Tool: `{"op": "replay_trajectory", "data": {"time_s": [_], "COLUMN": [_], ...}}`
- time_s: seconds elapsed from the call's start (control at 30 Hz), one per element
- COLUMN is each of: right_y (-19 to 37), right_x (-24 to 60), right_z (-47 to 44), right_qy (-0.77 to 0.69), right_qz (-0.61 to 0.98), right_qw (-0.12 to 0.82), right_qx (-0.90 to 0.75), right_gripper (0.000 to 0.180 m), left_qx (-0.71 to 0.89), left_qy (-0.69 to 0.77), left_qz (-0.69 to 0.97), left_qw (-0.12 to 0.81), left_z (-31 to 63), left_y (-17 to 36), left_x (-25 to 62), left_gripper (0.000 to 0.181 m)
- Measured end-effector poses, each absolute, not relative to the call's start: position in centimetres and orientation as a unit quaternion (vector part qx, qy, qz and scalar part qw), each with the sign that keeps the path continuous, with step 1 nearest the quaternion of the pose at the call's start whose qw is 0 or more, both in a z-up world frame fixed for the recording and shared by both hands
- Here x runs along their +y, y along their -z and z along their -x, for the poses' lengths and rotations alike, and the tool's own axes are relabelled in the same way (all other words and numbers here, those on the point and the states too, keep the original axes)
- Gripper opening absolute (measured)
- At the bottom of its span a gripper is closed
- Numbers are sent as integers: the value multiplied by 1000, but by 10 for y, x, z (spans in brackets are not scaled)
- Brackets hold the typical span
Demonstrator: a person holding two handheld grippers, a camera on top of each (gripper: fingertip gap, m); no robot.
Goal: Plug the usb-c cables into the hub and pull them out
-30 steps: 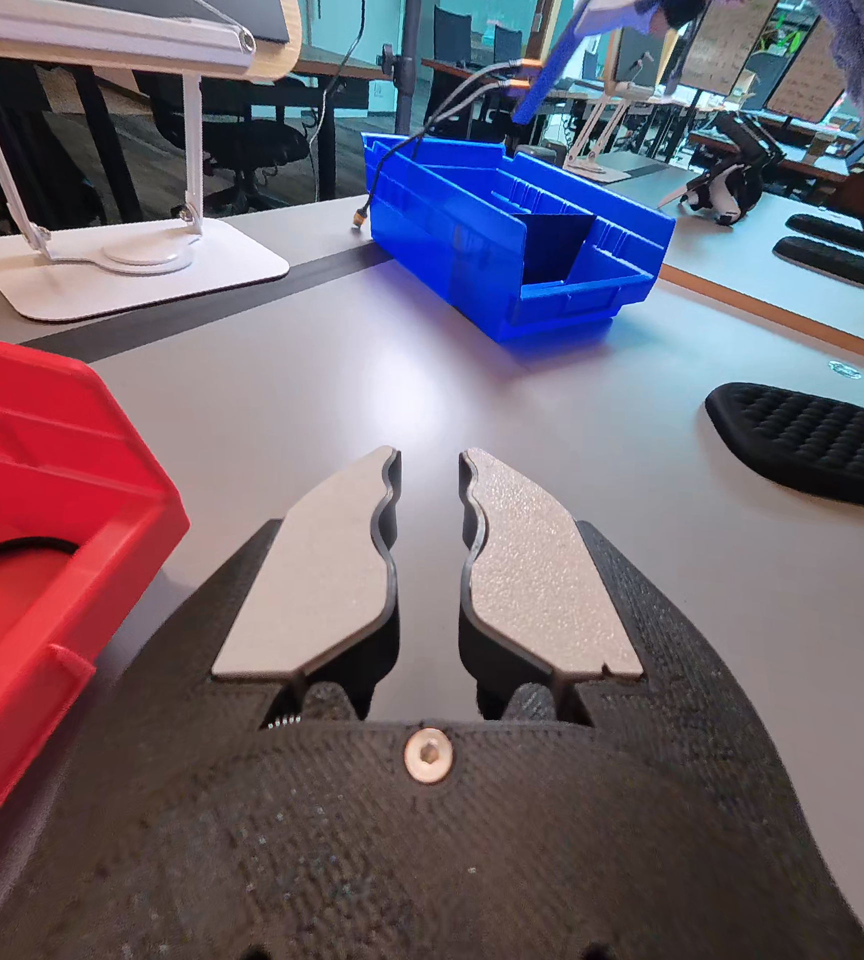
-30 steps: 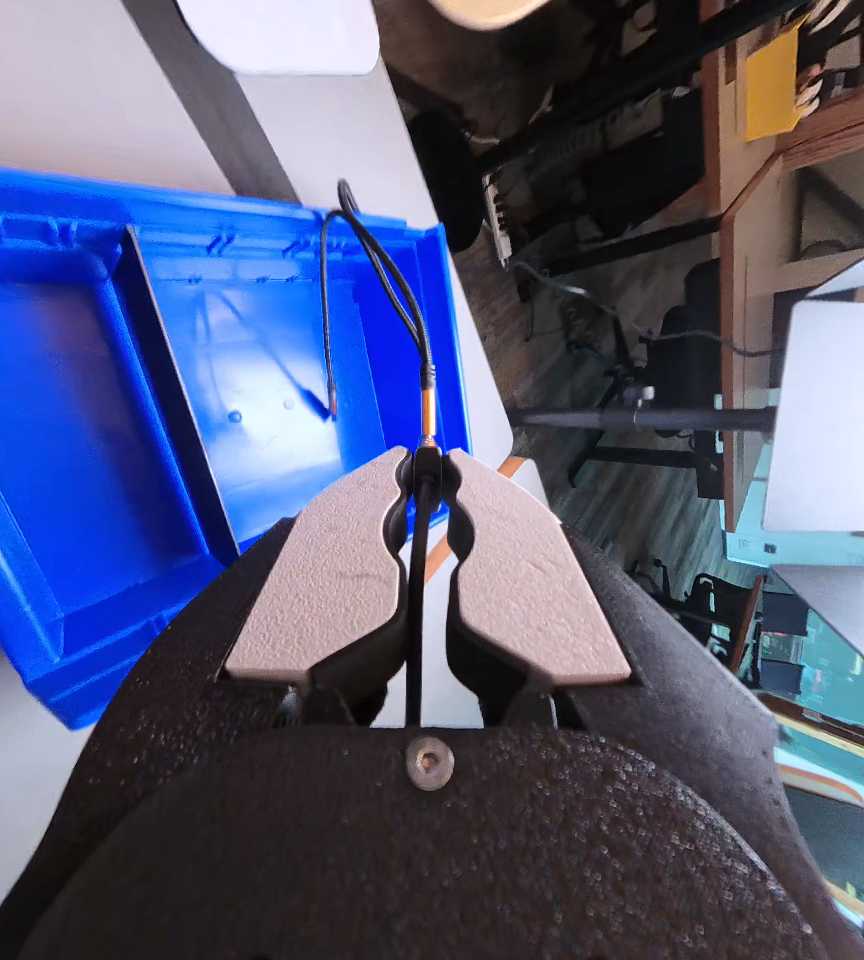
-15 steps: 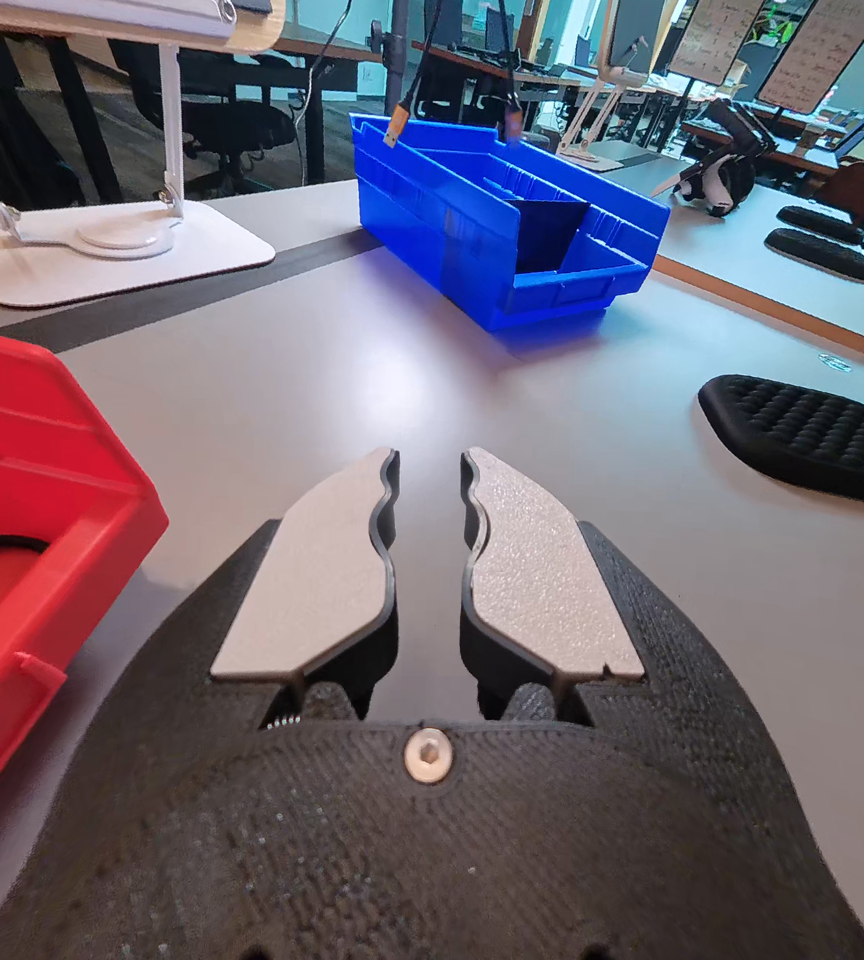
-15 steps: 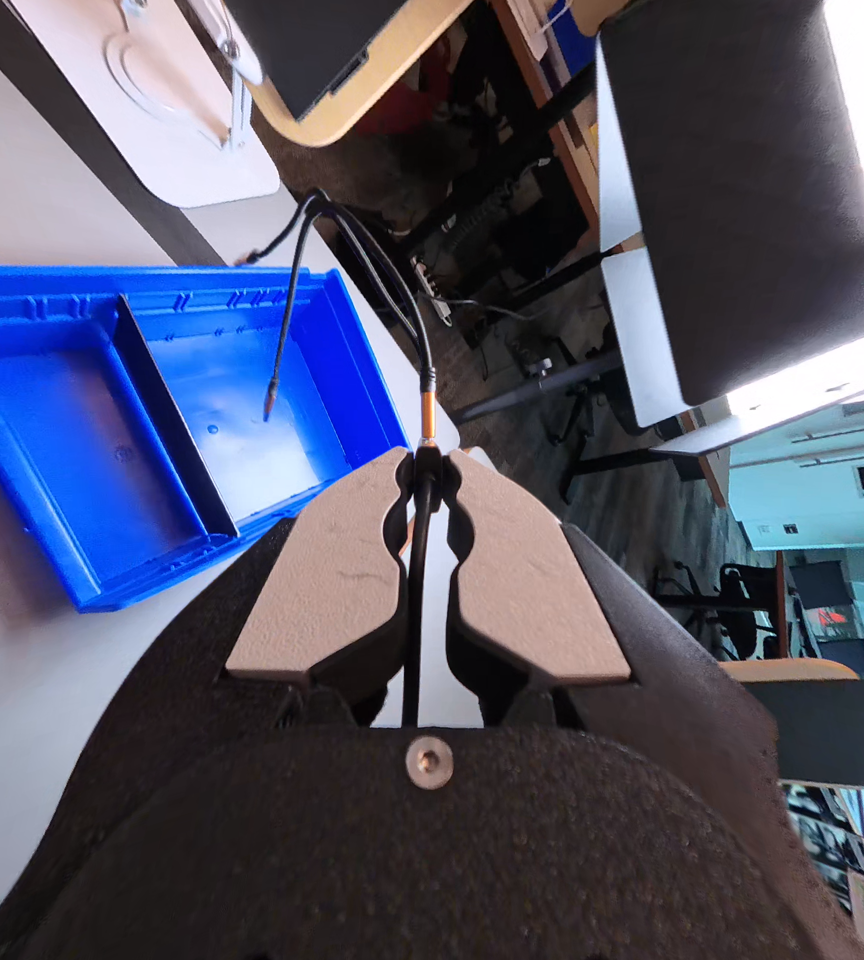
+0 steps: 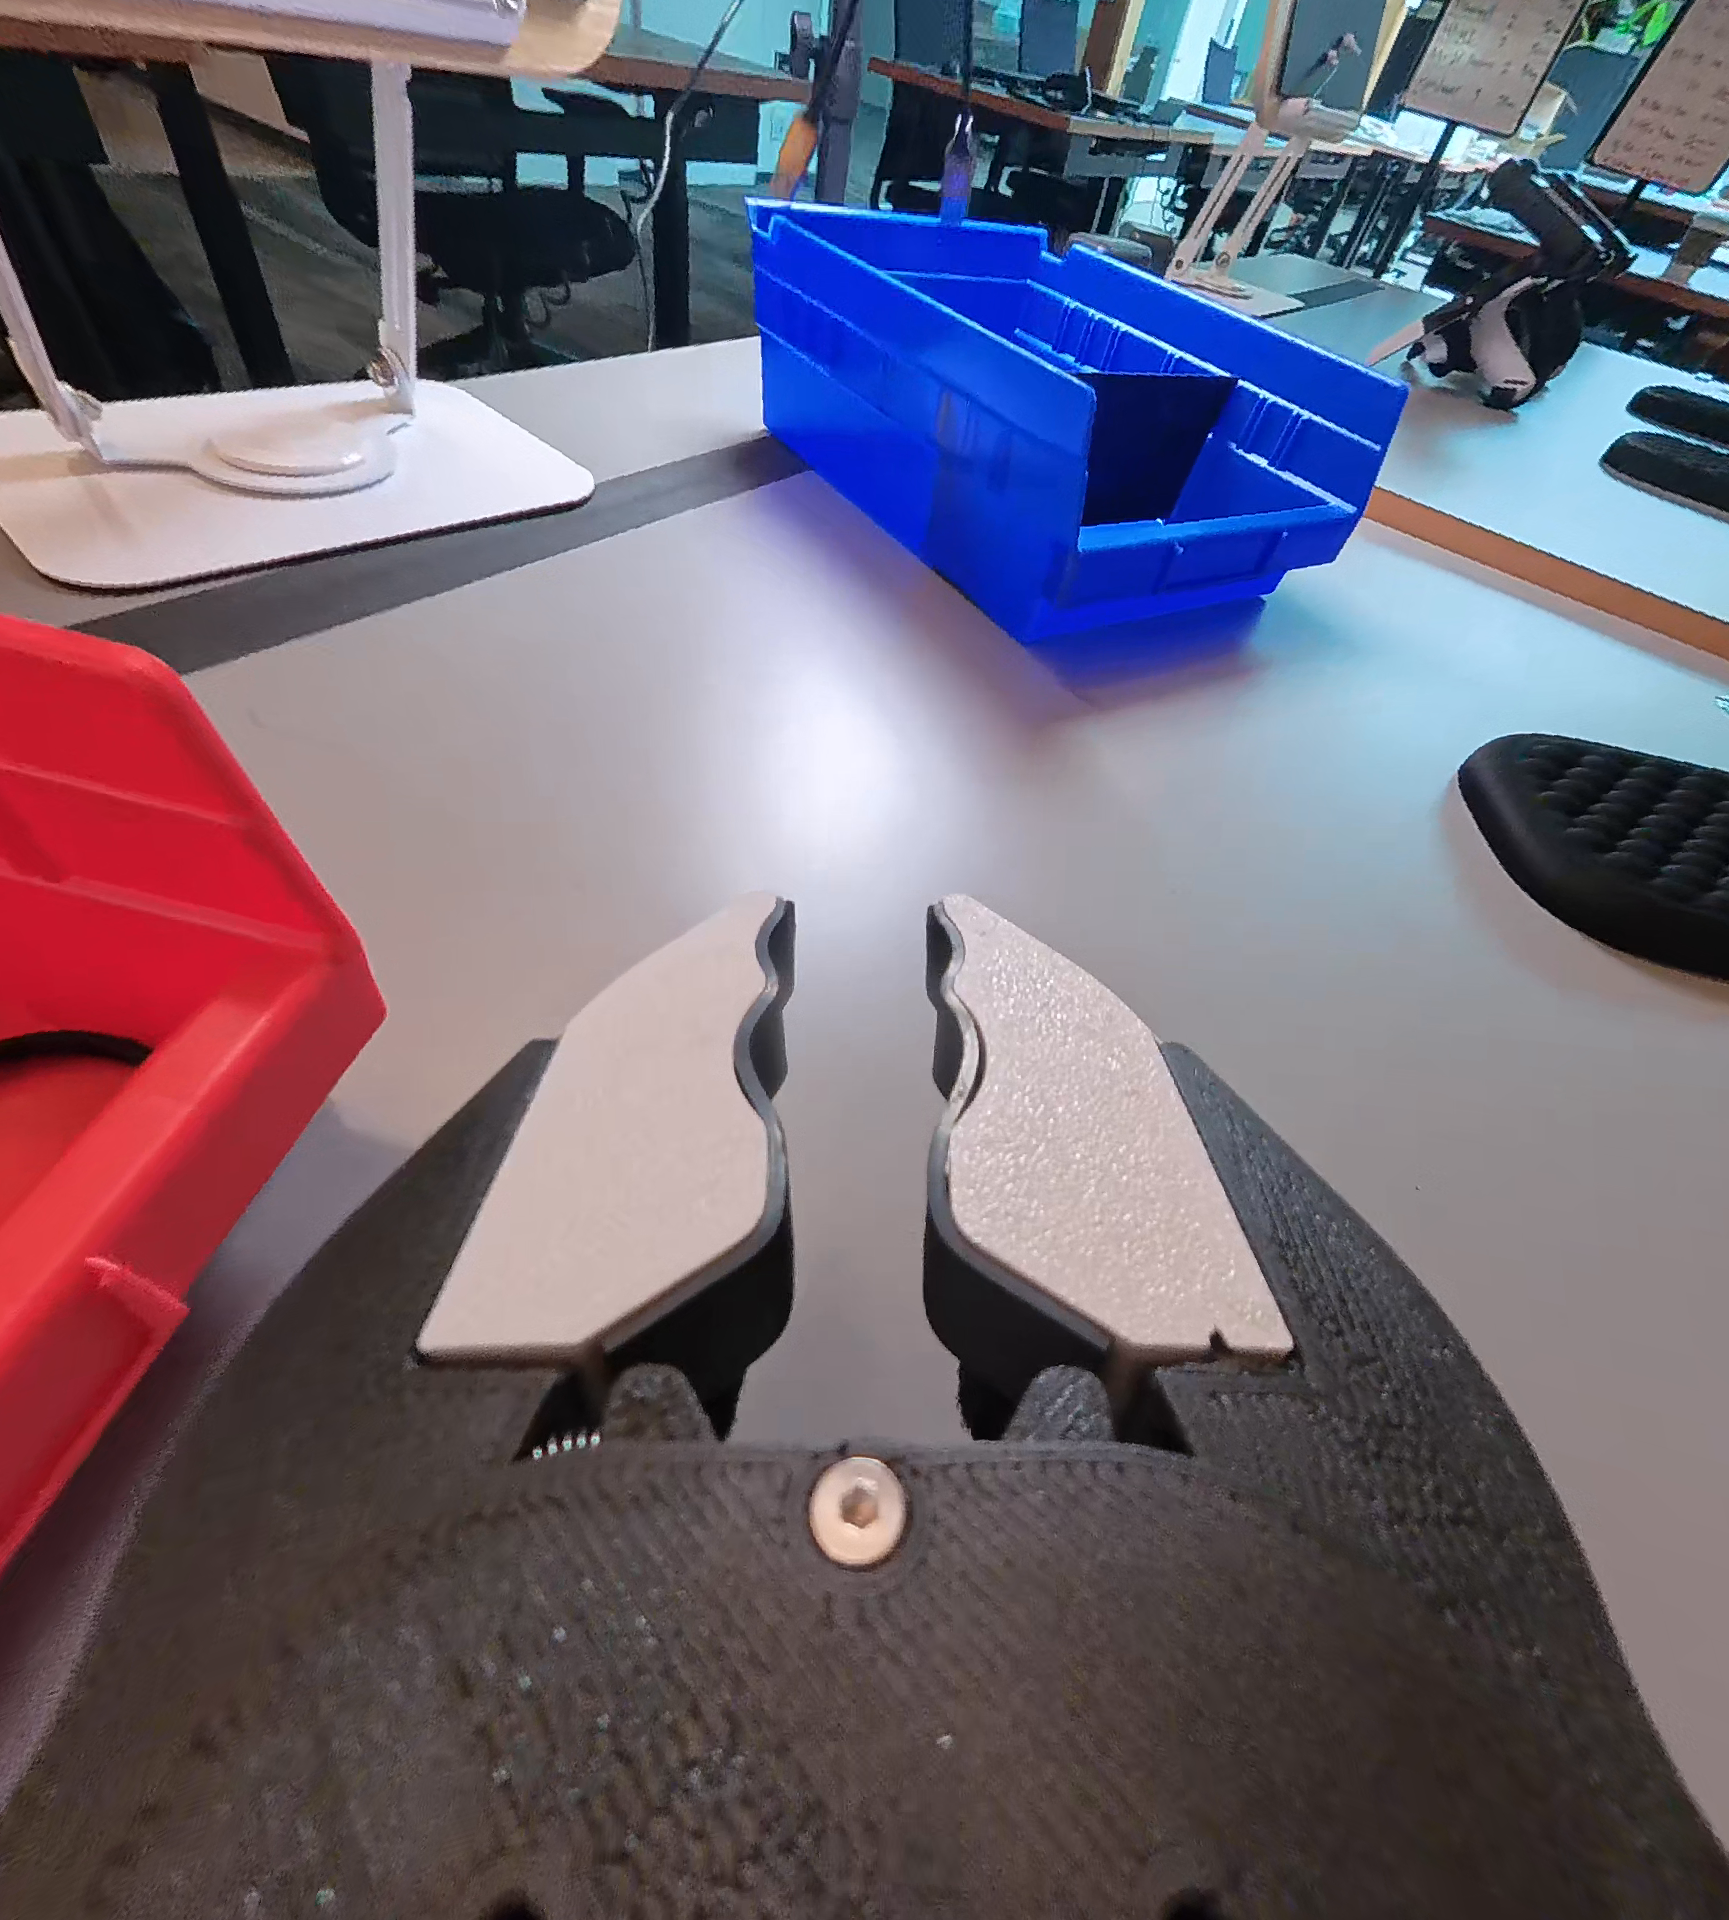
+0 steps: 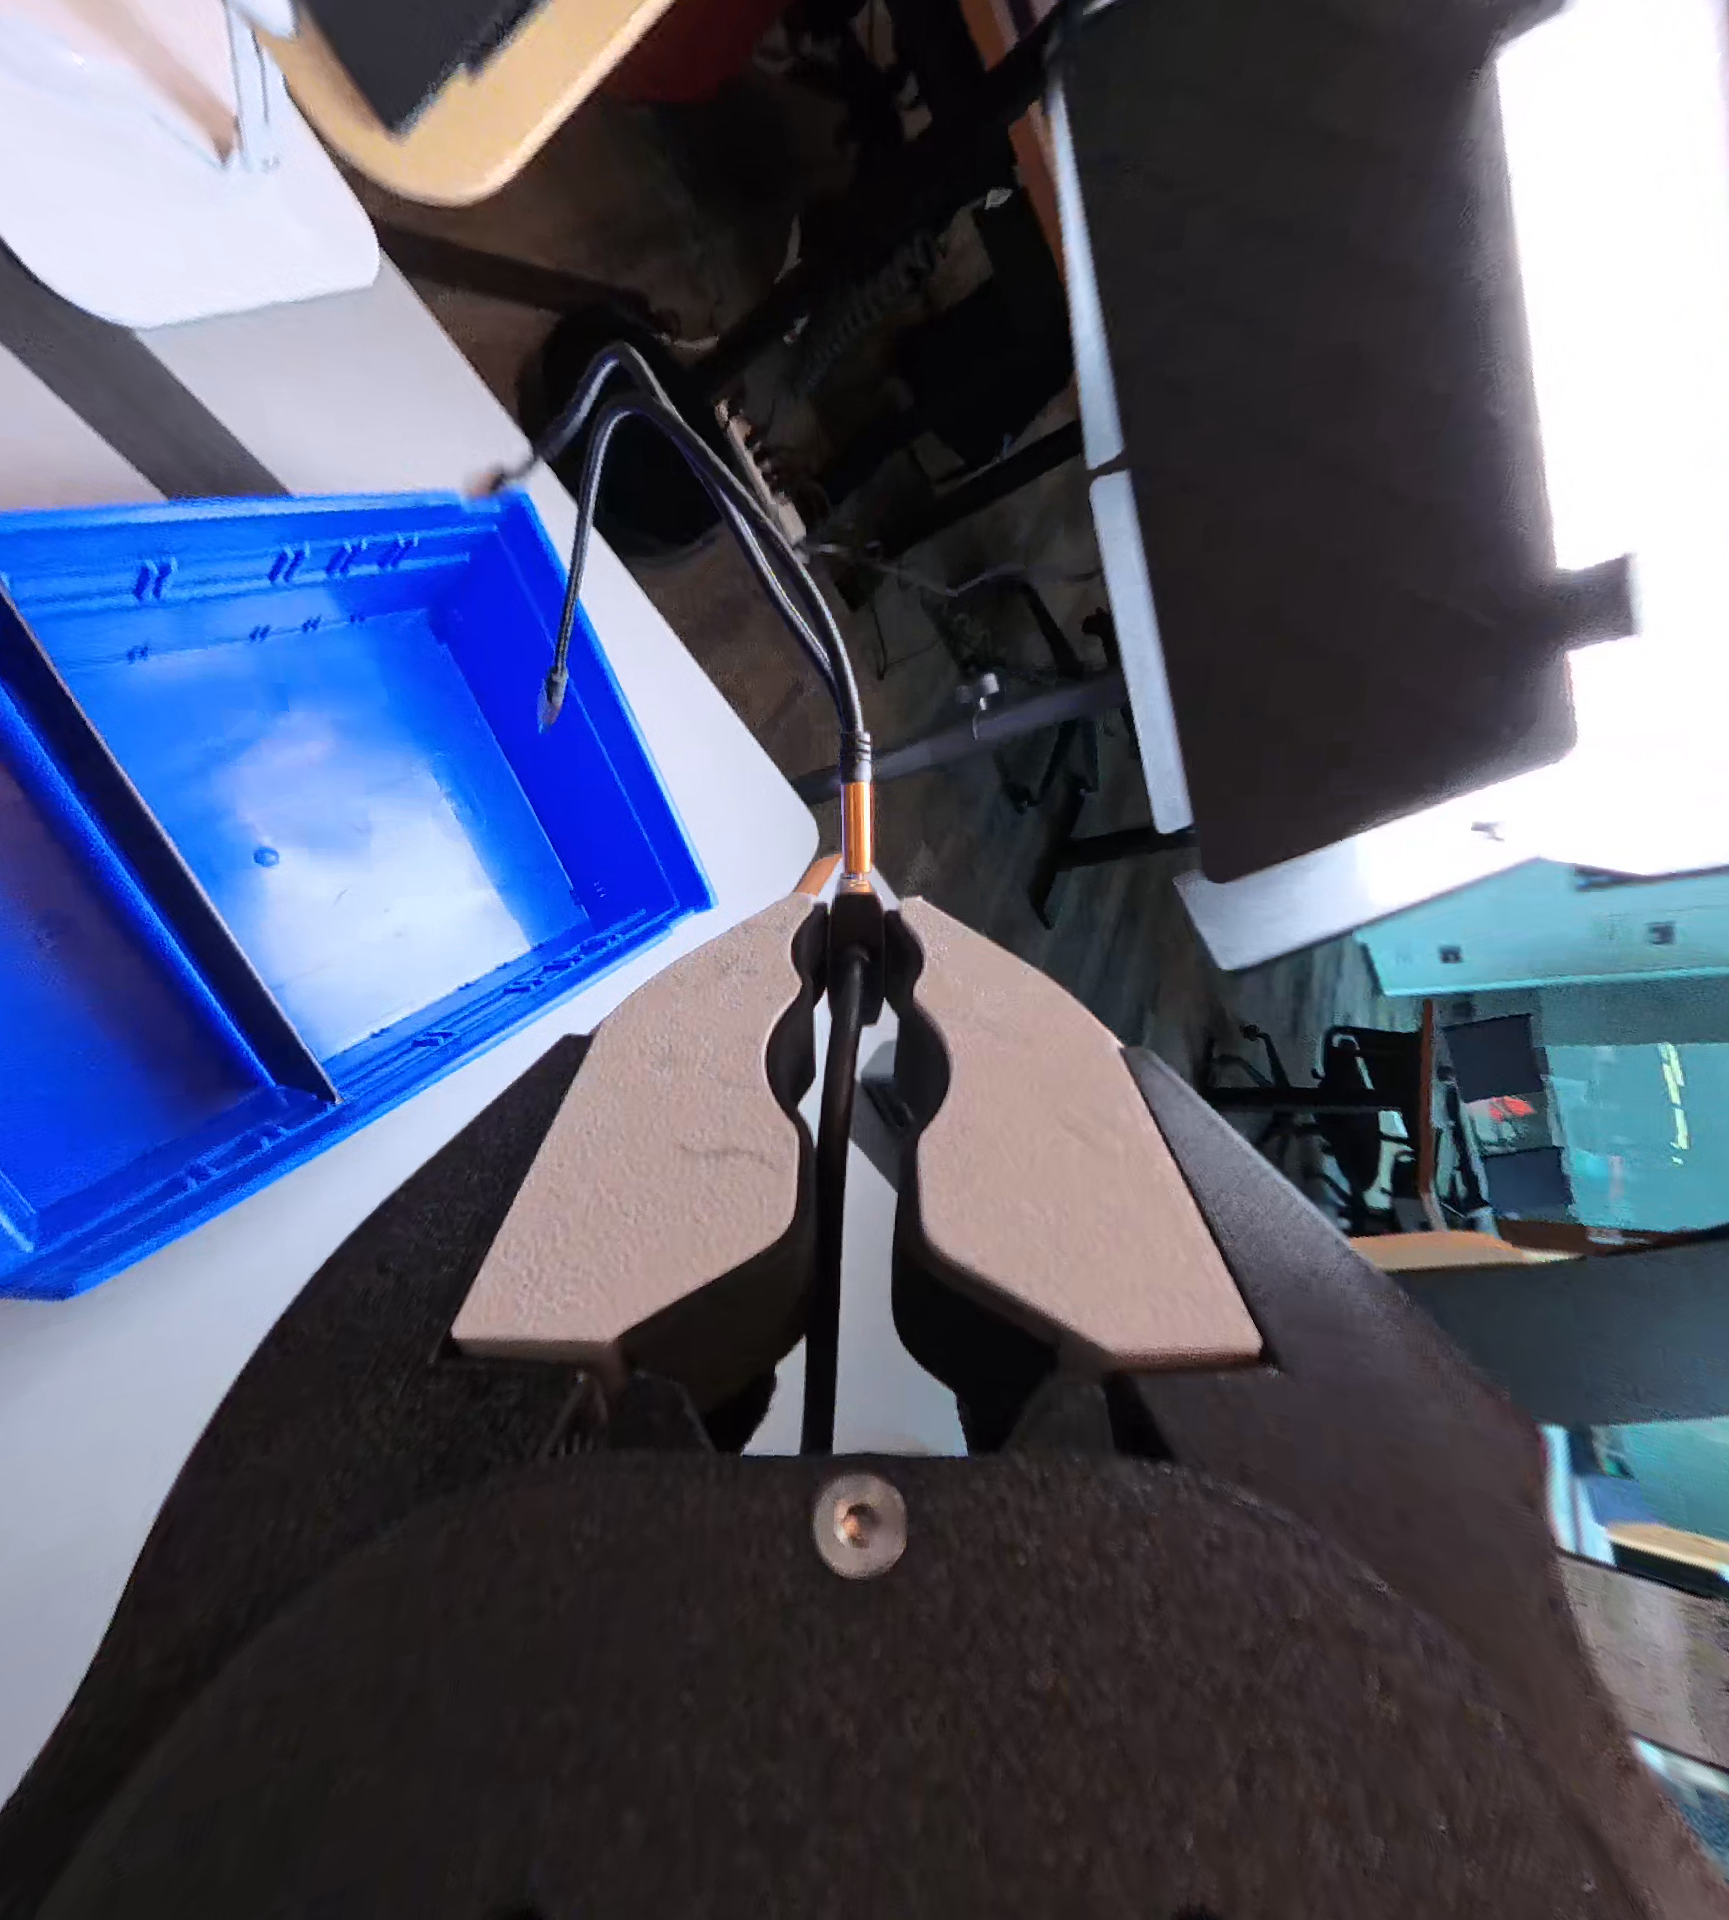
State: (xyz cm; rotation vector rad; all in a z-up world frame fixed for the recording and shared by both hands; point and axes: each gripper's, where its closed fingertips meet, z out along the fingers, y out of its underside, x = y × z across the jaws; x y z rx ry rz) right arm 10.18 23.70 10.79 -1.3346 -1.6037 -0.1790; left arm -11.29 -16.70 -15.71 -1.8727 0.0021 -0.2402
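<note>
My right gripper [image 6: 855, 914] is shut on a black cable [image 6: 834, 1143] just behind its orange collar [image 6: 855, 821]. Past the collar the cable splits into thin branches. One branch plug [image 6: 553, 707] hangs above the blue bin [image 6: 361, 831]. In the left wrist view two plug ends [image 5: 959, 156] dangle high above the blue bin [image 5: 922, 457]. My left gripper [image 5: 860, 914] is open and empty, low over the grey table [image 5: 943, 727]. No hub is in view.
A red bin [image 5: 112, 1143] with a black cable [image 5: 8, 1049] inside sits close on the left. A white stand base [image 5: 268, 468] is at the back left. A black wrist rest [image 5: 1670, 862] lies on the right. About 55 centimetres separates my left fingertips from my right.
My right gripper has lifted the cable; its plugs rose from the table and bin to hang above the blue bin. My left gripper stayed open and shifted only slightly.
</note>
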Motion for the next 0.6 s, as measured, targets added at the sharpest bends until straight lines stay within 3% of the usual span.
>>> {"op": "replay_trajectory", "data": {"time_s": [0.17, 0.33, 0.6], "right_y": [-115, -61, 22], "right_x": [231, 234, 223], "right_z": [-113, -94, -14], "right_qy": [50, 76, -7], "right_qz": [559, 547, 527], "right_qw": [501, 451, 399], "right_qx": [-658, -701, -750], "right_gripper": [10, 10, 10], "left_qx": [13, 16, 15], "left_qy": [103, 96, 100], "left_qz": [809, 807, 811], "left_qw": [579, 582, 576], "left_z": [107, 105, 104], "left_y": [161, 158, 162], "left_x": [-166, -167, -168], "left_gripper": [25, 25, 25]}}
